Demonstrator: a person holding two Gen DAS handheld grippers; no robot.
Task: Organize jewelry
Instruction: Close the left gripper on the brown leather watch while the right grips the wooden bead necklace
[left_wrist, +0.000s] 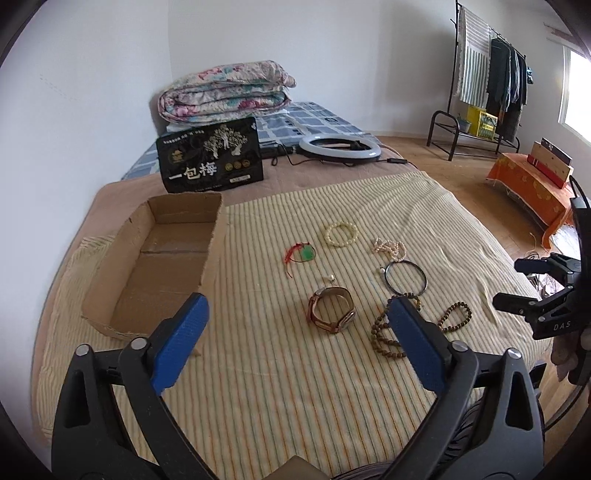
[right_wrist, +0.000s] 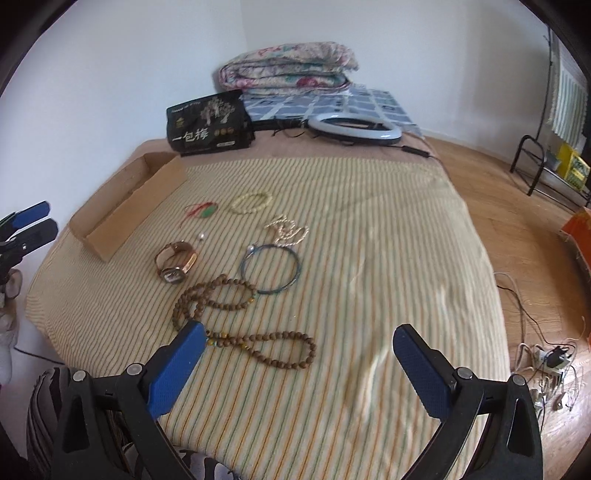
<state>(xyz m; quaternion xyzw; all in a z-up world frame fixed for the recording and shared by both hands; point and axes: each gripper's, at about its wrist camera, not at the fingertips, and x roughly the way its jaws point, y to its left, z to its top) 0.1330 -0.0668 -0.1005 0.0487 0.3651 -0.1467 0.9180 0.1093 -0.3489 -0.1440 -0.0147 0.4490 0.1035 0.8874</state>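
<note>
Jewelry lies spread on a striped cloth over a bed. There is a brown-strap watch, a long string of brown wooden beads, a dark wire bangle, a pearl strand, a cream bead bracelet, a green pendant on red cord and a small pearl piece. An empty cardboard tray sits at the left. My left gripper hovers open just short of the watch. My right gripper hovers open over the wooden beads' near loop.
A black snack bag, a ring light and a folded floral quilt lie at the far end of the bed. A clothes rack and an orange-draped bench stand to the right. Cables lie on the floor.
</note>
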